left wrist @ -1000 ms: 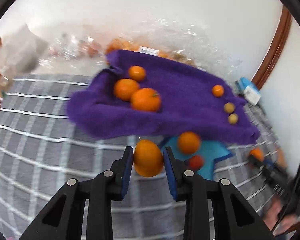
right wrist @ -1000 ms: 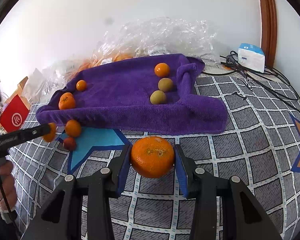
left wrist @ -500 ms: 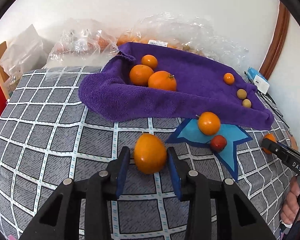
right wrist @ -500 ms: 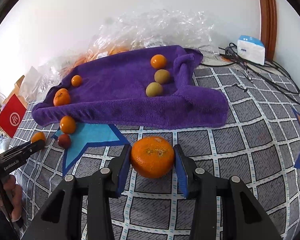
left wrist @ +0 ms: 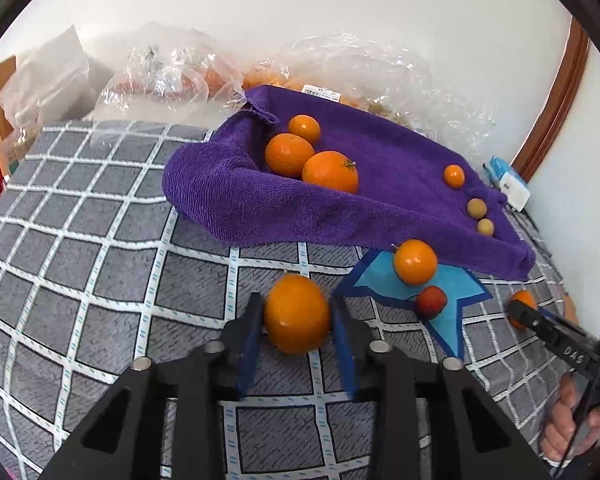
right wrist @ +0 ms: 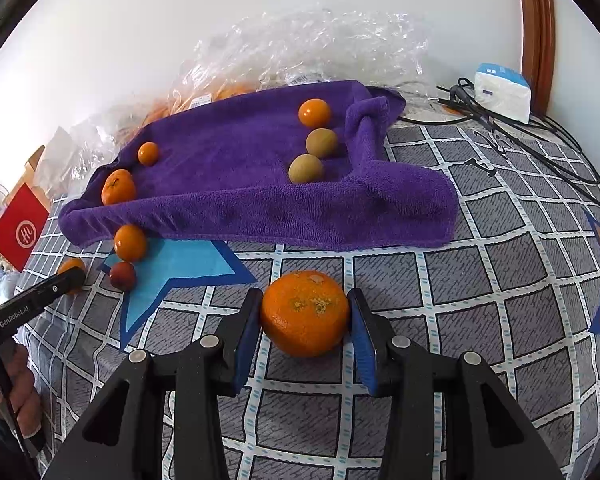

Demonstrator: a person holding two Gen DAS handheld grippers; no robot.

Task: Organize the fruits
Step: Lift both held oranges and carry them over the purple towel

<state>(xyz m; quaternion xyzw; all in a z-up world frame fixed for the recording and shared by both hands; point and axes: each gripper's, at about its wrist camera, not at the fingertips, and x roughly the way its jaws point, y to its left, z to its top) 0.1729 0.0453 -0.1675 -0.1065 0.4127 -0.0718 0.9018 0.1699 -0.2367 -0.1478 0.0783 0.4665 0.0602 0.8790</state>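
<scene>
Fruits first: a smooth oval orange (left wrist: 298, 314) sits clamped in the left gripper (left wrist: 297, 322), jaws tight on it; a dimpled round mandarin (right wrist: 305, 314) fills the right gripper (right wrist: 305, 320), pads pressing as the jaws ease apart; both low over the grey checked bedcover (right wrist: 480, 280); rumpled purple towel (right wrist: 240, 200) behind, white wall beyond.

Left gripper (left wrist: 298, 320): angled down, jaws closed to their narrowest on an orange (left wrist: 297, 313). Right gripper (right wrist: 305, 316): angled down, jaws opening, second orange (right wrist: 305, 313) between the blue pads. Bare hand (left wrist: 572, 426) grips the right gripper's handle.
</scene>
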